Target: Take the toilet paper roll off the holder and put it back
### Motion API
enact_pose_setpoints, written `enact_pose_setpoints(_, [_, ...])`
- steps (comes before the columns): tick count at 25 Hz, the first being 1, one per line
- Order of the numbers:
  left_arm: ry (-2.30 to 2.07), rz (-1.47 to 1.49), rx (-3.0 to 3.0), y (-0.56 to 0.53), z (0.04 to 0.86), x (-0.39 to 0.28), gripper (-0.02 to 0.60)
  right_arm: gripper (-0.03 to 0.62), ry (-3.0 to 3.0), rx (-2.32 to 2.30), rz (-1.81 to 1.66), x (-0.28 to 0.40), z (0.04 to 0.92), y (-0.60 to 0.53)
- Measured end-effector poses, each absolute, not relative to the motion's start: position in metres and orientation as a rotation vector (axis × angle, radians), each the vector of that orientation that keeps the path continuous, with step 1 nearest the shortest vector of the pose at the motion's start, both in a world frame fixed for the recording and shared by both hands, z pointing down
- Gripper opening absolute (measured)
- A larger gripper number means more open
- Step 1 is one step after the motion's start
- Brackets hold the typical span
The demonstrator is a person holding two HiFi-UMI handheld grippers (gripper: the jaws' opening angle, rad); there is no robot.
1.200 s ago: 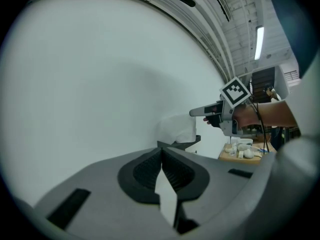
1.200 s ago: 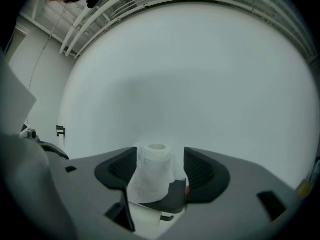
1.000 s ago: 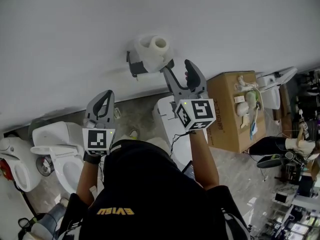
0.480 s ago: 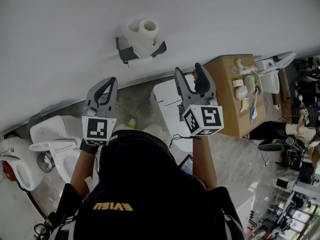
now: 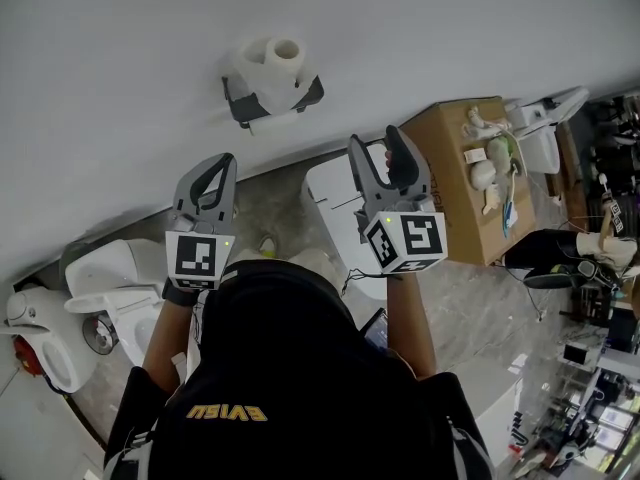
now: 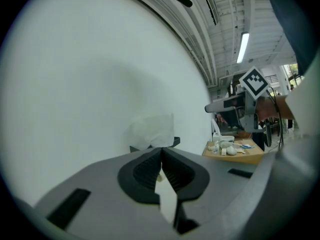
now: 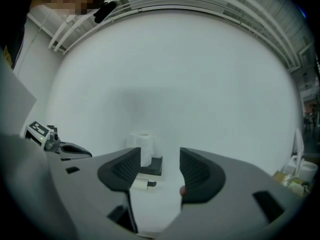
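Observation:
The white toilet paper roll [image 5: 268, 66] stands on its dark holder [image 5: 290, 101] on the white wall, with nothing touching it. My right gripper [image 5: 379, 152] hangs below and to the right of the holder. Its jaws stand apart and are closing, with nothing between them. In the right gripper view the roll [image 7: 144, 146] and holder [image 7: 153, 165] show through the gap of the right gripper [image 7: 160, 159]. My left gripper [image 5: 216, 173] is lower left of the holder, shut and empty. In the left gripper view, the left gripper [image 6: 161, 151] has the roll [image 6: 152, 129] beyond it.
A cardboard box [image 5: 452, 203] with small items on top stands right of the right gripper. A white toilet tank [image 5: 335, 203] sits under the holder. Two more toilets [image 5: 105, 293] are at the lower left. The person's dark shirt fills the bottom of the head view.
My right gripper has pulled back from the holder toward the person, and its jaws have narrowed slightly. The roll stays on the holder. The left gripper has barely moved.

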State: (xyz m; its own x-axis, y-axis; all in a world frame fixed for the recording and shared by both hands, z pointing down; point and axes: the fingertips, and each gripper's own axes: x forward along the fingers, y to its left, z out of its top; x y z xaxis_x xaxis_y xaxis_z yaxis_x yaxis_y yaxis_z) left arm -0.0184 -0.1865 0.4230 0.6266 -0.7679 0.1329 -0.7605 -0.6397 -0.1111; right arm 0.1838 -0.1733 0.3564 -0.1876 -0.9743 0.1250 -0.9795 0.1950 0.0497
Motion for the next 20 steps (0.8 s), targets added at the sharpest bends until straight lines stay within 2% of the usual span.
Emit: enact_pose_setpoints(20, [1.355,-0.255,-2.772,-0.186,0.422,-0.032,0.012,0.141,-2.307,1.875,0.032,0.174,0.356,-0.173])
